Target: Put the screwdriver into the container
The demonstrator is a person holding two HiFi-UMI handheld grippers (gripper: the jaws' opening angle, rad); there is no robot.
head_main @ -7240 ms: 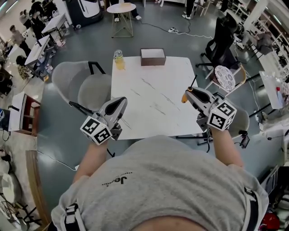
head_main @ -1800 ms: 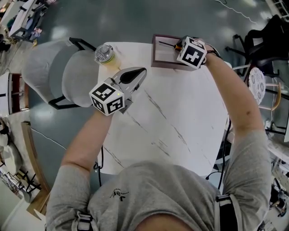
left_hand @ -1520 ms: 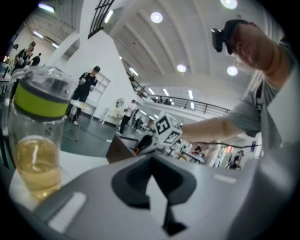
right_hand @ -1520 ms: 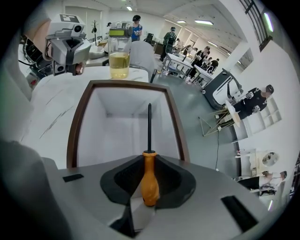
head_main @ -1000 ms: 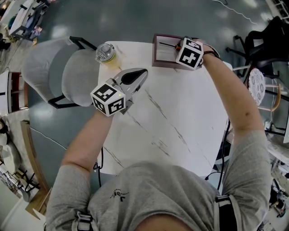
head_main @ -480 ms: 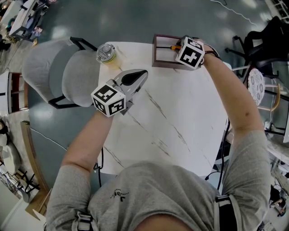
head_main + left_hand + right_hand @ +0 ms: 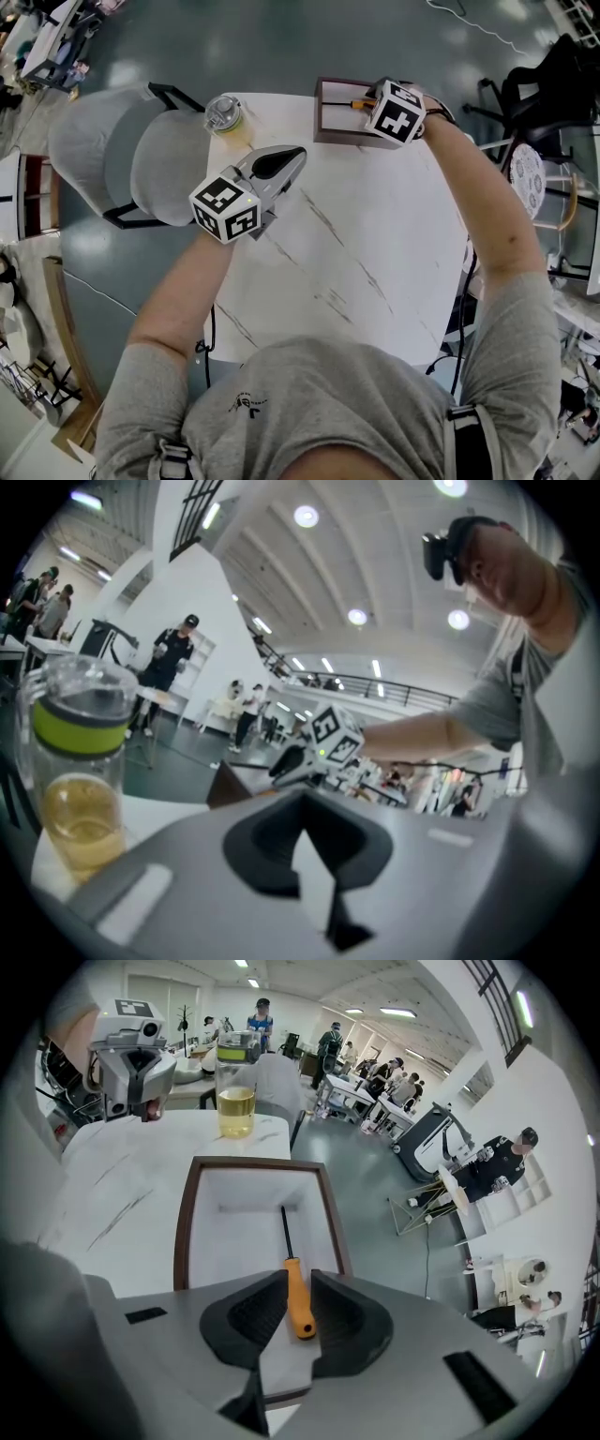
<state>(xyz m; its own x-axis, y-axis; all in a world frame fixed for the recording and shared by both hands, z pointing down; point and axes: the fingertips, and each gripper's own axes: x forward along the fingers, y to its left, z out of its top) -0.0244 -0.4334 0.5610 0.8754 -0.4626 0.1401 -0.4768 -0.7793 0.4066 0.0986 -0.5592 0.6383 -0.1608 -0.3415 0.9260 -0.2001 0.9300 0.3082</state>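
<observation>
Grey shirt (image 7: 328,403), nearest item, well short of the container; chest print too small to read. Left gripper (image 7: 296,155), over the white marbled table (image 7: 375,244) between shirt and container, jaws together with nothing between them; black-and-white marker cube on its body, no legible lettering. Clear lidded bottle (image 7: 225,114) with green band and yellow liquid, standing upright on the table to the left of the container, apart from it; no readable label. Container (image 7: 184,1232), brown-rimmed with a pale floor, at the table's far edge. Screwdriver (image 7: 294,1288), lying flat on the container floor, long axis along the container's length; black shaft and tip pointing away from the right gripper toward the container's bottle-side end, orange handle at the opposite end. Right gripper (image 7: 296,1277), over the handle end of the container, jaws slightly apart either side of the handle butt; marker cube likewise unlettered.
</observation>
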